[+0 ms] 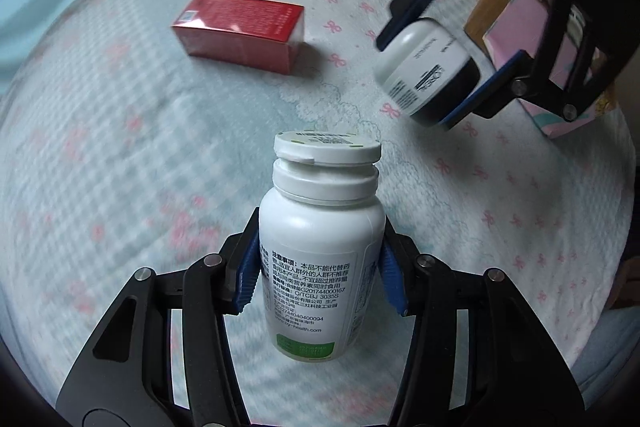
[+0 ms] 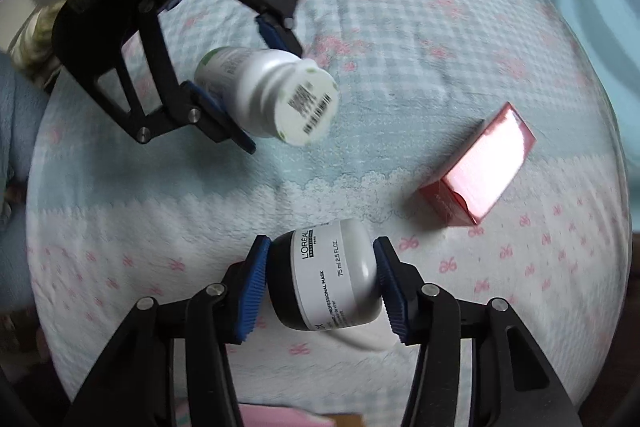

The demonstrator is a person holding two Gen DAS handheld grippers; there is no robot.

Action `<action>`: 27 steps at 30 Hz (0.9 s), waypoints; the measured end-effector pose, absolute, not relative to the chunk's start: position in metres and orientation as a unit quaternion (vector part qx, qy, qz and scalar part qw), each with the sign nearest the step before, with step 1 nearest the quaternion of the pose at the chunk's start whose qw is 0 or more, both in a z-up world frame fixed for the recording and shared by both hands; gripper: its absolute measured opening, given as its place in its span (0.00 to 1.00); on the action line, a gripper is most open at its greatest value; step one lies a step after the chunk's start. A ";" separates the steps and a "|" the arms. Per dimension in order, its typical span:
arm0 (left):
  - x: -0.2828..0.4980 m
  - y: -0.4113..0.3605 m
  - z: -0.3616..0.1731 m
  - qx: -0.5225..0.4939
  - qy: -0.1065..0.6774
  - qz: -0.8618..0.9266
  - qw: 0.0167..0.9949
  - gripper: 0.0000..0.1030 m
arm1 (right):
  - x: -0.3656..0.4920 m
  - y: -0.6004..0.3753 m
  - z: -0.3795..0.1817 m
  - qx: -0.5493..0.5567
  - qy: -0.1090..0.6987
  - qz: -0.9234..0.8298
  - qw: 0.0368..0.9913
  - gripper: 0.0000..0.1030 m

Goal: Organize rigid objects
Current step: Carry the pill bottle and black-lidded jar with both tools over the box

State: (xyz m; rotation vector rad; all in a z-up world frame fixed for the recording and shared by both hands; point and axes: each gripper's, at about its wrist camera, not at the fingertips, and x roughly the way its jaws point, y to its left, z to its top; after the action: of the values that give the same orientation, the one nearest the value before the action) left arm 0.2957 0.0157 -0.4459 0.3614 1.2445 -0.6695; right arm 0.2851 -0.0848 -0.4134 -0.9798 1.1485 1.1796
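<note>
Pinching a white supplement bottle [image 1: 320, 251] between its blue pads [image 1: 248, 275], the left gripper [image 1: 320, 277] holds it off a pale blue checked bedspread [image 1: 120, 147] printed with pink bows. The bottle's white cap points away from the wrist camera, and its green-banded base sits nearest the lens. In the right wrist view the same bottle [image 2: 264, 95] appears tilted, its barcoded cap top facing the camera, with the left gripper [image 2: 248, 83] clamped on its body.

The right gripper [image 2: 320, 287] is closed on a small white and black L'Oréal jar [image 2: 324, 275], one blue pad [image 2: 252, 291] on the black lid and the other on its base, so the jar lies sideways above the bedspread. From the left wrist view that jar [image 1: 428, 71] hangs at upper right in the right gripper [image 1: 436, 67].

A red carton [image 1: 240, 31] lies flat on the bedspread, well apart from both grippers. A pink box [image 1: 520, 23] sits behind the right gripper.
</note>
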 end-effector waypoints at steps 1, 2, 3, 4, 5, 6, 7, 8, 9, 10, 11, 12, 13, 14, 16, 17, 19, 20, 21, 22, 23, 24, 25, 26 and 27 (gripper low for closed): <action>0.293 0.020 -0.442 0.160 0.569 -0.303 0.748 0.46 | 0.283 -0.083 -0.409 -0.416 0.493 0.495 0.582 0.46; 0.290 0.023 -0.437 0.153 0.568 -0.300 0.751 0.46 | 0.283 -0.083 -0.405 -0.413 0.499 0.484 0.589 0.46; 0.287 0.026 -0.431 0.148 0.568 -0.298 0.753 0.46 | 0.280 -0.082 -0.398 -0.405 0.509 0.466 0.600 0.46; 0.284 0.030 -0.425 0.141 0.567 -0.295 0.756 0.46 | 0.279 -0.080 -0.392 -0.396 0.517 0.451 0.610 0.46; 0.283 0.036 -0.418 0.132 0.566 -0.292 0.760 0.46 | 0.278 -0.081 -0.388 -0.389 0.522 0.442 0.617 0.46; 0.278 0.039 -0.412 0.124 0.565 -0.289 0.763 0.46 | 0.277 -0.082 -0.381 -0.374 0.535 0.420 0.630 0.46; 0.275 0.043 -0.405 0.115 0.564 -0.286 0.767 0.46 | 0.277 -0.083 -0.375 -0.360 0.547 0.400 0.641 0.46; 0.272 0.046 -0.396 0.105 0.562 -0.281 0.771 0.46 | 0.278 -0.084 -0.367 -0.337 0.562 0.372 0.658 0.46; 0.268 0.048 -0.388 0.096 0.561 -0.277 0.774 0.46 | 0.278 -0.086 -0.361 -0.318 0.570 0.356 0.669 0.46; 0.266 0.053 -0.380 0.086 0.561 -0.273 0.777 0.46 | 0.279 -0.088 -0.355 -0.299 0.578 0.341 0.679 0.46; 0.263 0.057 -0.372 0.077 0.562 -0.269 0.779 0.46 | 0.275 -0.090 -0.342 -0.269 0.587 0.318 0.694 0.46; 0.260 0.061 -0.364 0.070 0.562 -0.263 0.781 0.46 | 0.270 -0.093 -0.334 -0.251 0.593 0.305 0.701 0.46; 0.261 0.064 -0.360 0.066 0.562 -0.259 0.783 0.46 | 0.265 -0.095 -0.326 -0.235 0.598 0.293 0.708 0.46; 0.258 0.068 -0.352 0.061 0.563 -0.254 0.784 0.46 | 0.263 -0.093 -0.319 -0.221 0.602 0.279 0.715 0.46; 0.250 0.076 -0.335 0.054 0.560 -0.248 0.789 0.46 | 0.252 -0.092 -0.301 -0.187 0.613 0.247 0.727 0.46; 0.248 0.079 -0.325 0.048 0.559 -0.245 0.791 0.46 | 0.247 -0.096 -0.290 -0.165 0.619 0.235 0.732 0.46; 0.244 0.081 -0.307 0.043 0.555 -0.242 0.795 0.46 | 0.238 -0.099 -0.271 -0.122 0.624 0.215 0.742 0.46; 0.241 0.082 -0.294 0.043 0.550 -0.243 0.797 0.46 | 0.232 -0.101 -0.259 -0.101 0.623 0.207 0.747 0.46; 0.238 0.081 -0.287 0.044 0.547 -0.244 0.799 0.46 | 0.229 -0.101 -0.251 -0.087 0.623 0.203 0.750 0.46; 0.236 0.080 -0.279 0.046 0.543 -0.245 0.802 0.46 | 0.226 -0.102 -0.244 -0.073 0.621 0.201 0.754 0.46; 0.233 0.077 -0.270 0.050 0.538 -0.245 0.805 0.46 | 0.224 -0.103 -0.237 -0.062 0.618 0.200 0.757 0.46; 0.232 0.075 -0.262 0.053 0.534 -0.244 0.808 0.46 | 0.220 -0.106 -0.228 -0.055 0.615 0.202 0.761 0.46; 0.231 0.072 -0.256 0.056 0.531 -0.243 0.810 0.46 | 0.216 -0.110 -0.220 -0.052 0.610 0.203 0.764 0.46; 0.229 0.068 -0.249 0.057 0.527 -0.242 0.813 0.46 | 0.215 -0.111 -0.216 -0.053 0.607 0.203 0.766 0.46; 0.228 0.063 -0.243 0.057 0.524 -0.240 0.815 0.46 | 0.212 -0.117 -0.208 -0.053 0.603 0.203 0.769 0.46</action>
State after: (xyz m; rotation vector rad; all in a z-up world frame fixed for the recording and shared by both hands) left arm 0.2284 0.0632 -0.2430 0.1218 1.1172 -0.5130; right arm 0.2123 -0.1171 -0.2082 -0.1148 1.3093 0.4399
